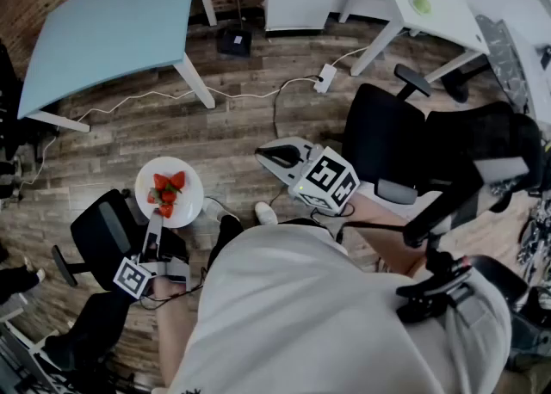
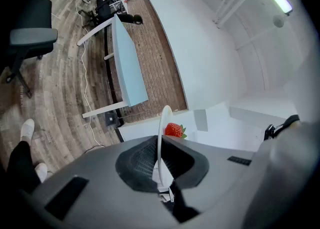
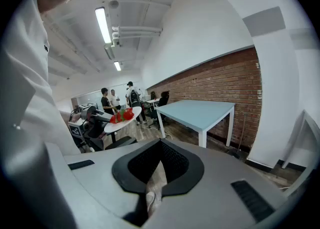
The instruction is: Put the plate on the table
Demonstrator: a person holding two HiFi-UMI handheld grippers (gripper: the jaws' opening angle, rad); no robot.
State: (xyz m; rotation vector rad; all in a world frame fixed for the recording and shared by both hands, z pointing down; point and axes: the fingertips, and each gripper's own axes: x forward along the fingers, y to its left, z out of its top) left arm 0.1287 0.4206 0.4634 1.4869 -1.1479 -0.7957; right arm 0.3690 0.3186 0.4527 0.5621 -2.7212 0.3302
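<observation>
My white shirt (image 1: 301,315) fills the near side. My left gripper (image 1: 153,229) is clamped on the near rim of the round white plate (image 1: 188,184) carrying red strawberries (image 1: 166,193). I hold the plate over the wooden floor (image 1: 241,121), well apart from the light blue table (image 1: 112,22) at far left. My right gripper (image 1: 269,156) has its jaws together, with nothing between them.

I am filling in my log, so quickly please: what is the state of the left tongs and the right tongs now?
Left tongs: closed on the plate, holding it by the rim.
Right tongs: closed, holding nothing.
</observation>
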